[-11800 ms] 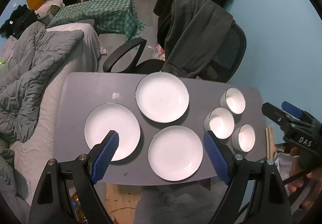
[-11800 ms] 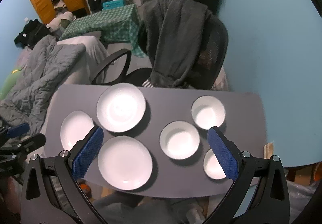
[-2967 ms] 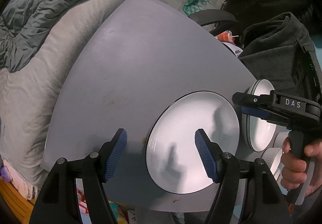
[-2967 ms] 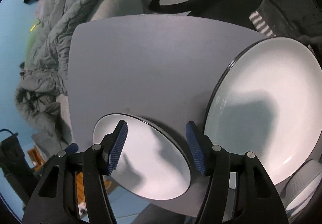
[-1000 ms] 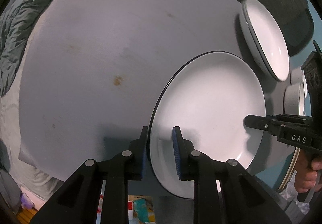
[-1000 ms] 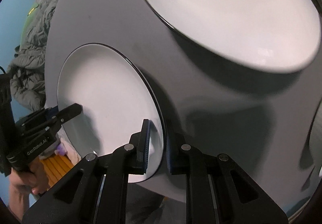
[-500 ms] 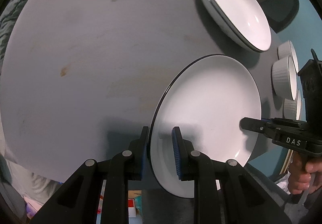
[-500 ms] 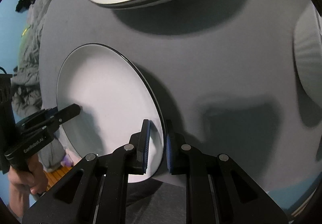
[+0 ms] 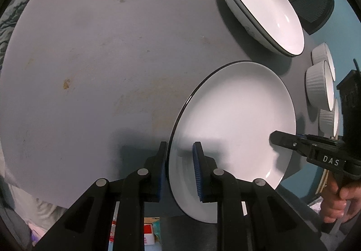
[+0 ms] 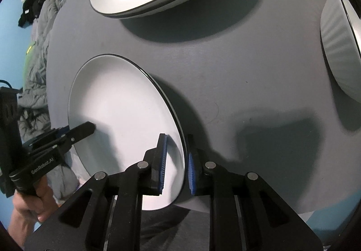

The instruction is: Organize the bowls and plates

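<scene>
You hold the last loose plate [image 9: 234, 120] by opposite edges: your left gripper [image 9: 179, 167] is pinched down on its near rim, one blue pad above and one below, and your right gripper [image 10: 176, 164] clamps the other rim the same way, both nearly closed with only the plate's thickness between the pads. Compared with a second ago the plate has come further up and away from the grey table [image 9: 101, 48]; its shadow now lies well apart from it, and the view has swung so that the stack of two plates [image 9: 264, 9] at the far edge sits closer ahead. That suggests you are carrying this plate toward the stack, with roughly half the job behind you. The three ribbed bowls [image 9: 320, 84] stand in a row at the right side, none of them nested yet. Next you probably need to keep the plate level and centre it over the stack before letting go, since an uneven release could let it slide off.
</scene>
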`<move>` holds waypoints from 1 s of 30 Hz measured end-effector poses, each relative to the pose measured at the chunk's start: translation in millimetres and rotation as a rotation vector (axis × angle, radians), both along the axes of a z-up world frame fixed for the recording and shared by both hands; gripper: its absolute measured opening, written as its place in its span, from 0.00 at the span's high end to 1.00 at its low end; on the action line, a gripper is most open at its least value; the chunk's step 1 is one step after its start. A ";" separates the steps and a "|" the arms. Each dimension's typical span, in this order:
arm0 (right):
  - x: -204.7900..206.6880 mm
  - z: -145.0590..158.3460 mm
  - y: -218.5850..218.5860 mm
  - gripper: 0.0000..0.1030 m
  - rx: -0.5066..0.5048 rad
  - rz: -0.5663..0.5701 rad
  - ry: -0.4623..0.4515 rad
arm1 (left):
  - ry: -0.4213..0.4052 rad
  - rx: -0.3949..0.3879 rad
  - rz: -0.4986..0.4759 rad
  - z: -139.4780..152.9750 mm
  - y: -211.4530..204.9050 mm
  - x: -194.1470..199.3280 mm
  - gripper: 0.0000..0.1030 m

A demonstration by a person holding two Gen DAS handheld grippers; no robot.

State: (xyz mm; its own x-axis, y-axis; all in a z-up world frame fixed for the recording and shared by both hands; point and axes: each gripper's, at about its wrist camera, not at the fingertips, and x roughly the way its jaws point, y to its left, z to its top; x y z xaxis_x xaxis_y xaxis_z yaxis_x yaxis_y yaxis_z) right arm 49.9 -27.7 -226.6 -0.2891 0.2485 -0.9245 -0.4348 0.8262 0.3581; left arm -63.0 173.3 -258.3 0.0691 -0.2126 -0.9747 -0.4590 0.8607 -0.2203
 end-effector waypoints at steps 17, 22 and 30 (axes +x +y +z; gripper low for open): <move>19.2 51.1 -13.4 0.84 -0.009 0.010 -0.025 | -0.019 0.018 -0.034 45.2 -33.5 34.0 0.78; 47.3 63.4 -20.3 0.84 0.001 -0.008 -0.044 | -0.050 0.019 -0.043 55.7 -32.7 64.7 0.79; 90.4 70.4 -13.2 0.84 0.015 -0.034 -0.067 | -0.088 0.035 -0.032 63.3 -18.1 117.2 0.79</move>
State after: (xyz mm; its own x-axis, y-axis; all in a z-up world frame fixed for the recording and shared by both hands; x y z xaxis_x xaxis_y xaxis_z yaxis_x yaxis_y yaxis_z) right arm 140.3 -40.9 -156.2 -0.2181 0.2710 -0.9376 -0.4297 0.8359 0.3415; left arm 54.2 155.3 -194.9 0.1488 -0.1819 -0.9720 -0.4111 0.8826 -0.2281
